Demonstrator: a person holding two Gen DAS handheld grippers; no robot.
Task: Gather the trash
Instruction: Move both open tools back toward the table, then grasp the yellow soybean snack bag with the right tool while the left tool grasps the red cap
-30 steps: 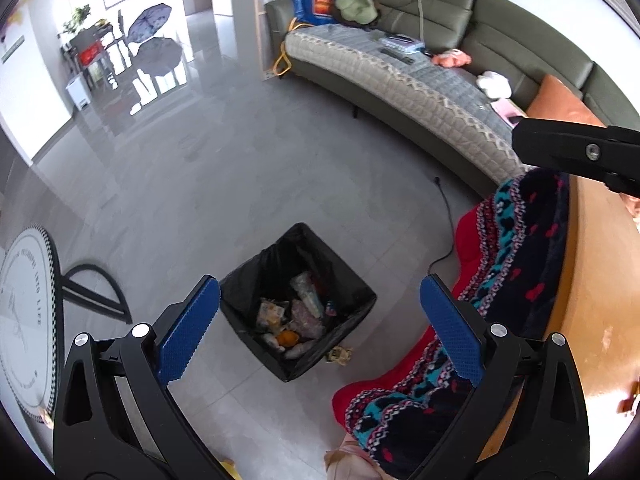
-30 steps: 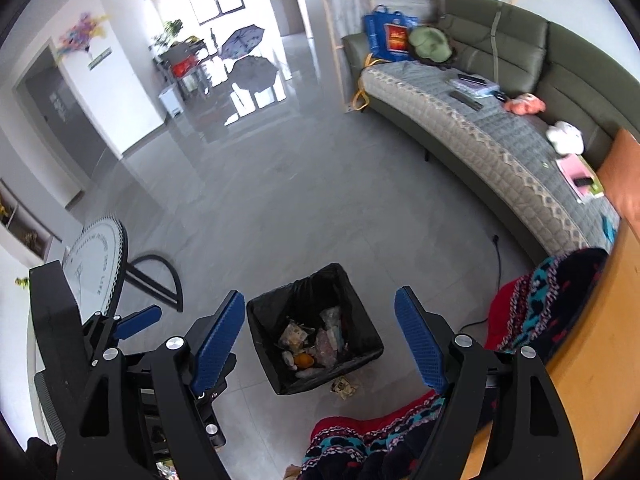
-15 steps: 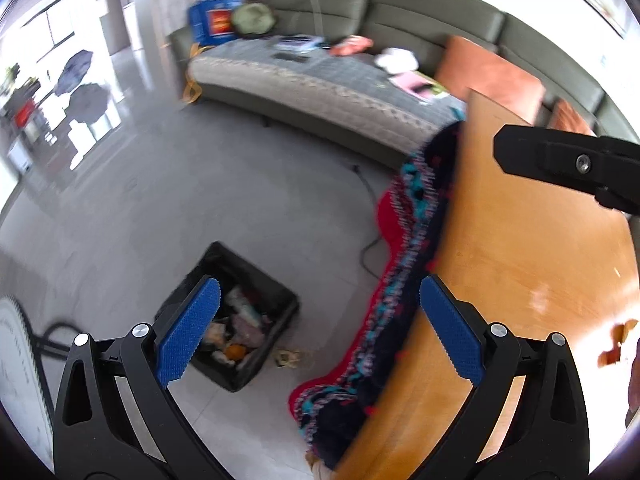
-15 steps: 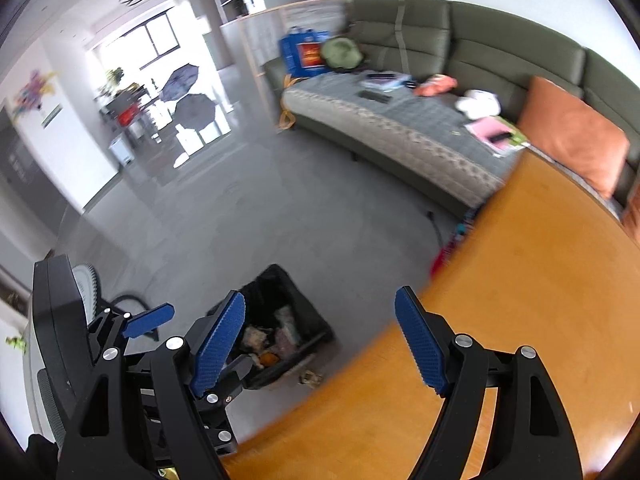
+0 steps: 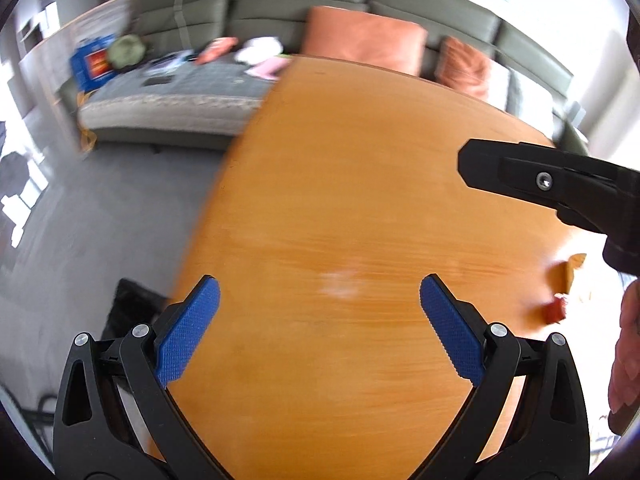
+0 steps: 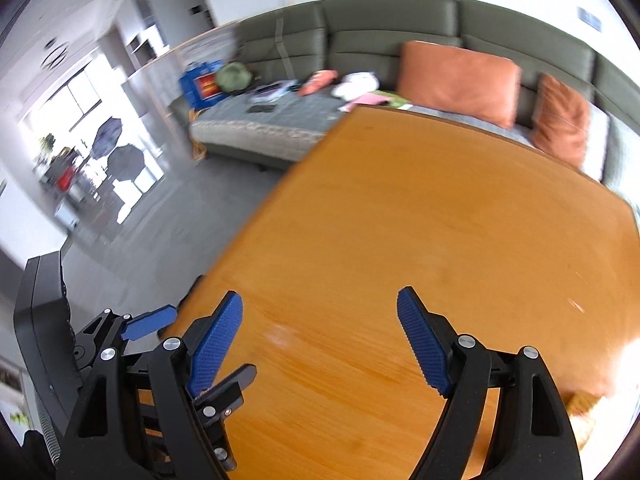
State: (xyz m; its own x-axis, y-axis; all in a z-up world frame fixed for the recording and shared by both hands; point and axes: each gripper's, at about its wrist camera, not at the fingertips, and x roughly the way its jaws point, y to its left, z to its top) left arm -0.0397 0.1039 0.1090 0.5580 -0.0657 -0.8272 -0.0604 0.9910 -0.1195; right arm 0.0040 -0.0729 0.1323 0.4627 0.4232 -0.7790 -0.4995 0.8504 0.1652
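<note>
My left gripper (image 5: 318, 320) is open and empty over the orange wooden table (image 5: 352, 184). Small scraps lie on the table at the right: a tan peel-like piece (image 5: 568, 276) and a red bit (image 5: 554, 312), both blurred. The black trash bin (image 5: 132, 304) shows on the floor at the left, mostly hidden by the table's edge. My right gripper (image 6: 320, 340) also stands open with nothing between its pads, above the table (image 6: 440, 208). A tan scrap (image 6: 582, 408) sits at the lower right, beside glare.
A grey-green sofa (image 6: 360, 48) with orange cushions (image 6: 456, 80) and loose items runs behind the table. Grey tiled floor (image 5: 100, 208) lies to the left. A hand (image 5: 626, 352) shows at the right edge. The left gripper's blue pad (image 6: 148, 326) appears at the lower left.
Both views have swung right from the floor and the open bin onto the table top. The bin has slid to the left and is nearly hidden; the patterned blanket has left view.
</note>
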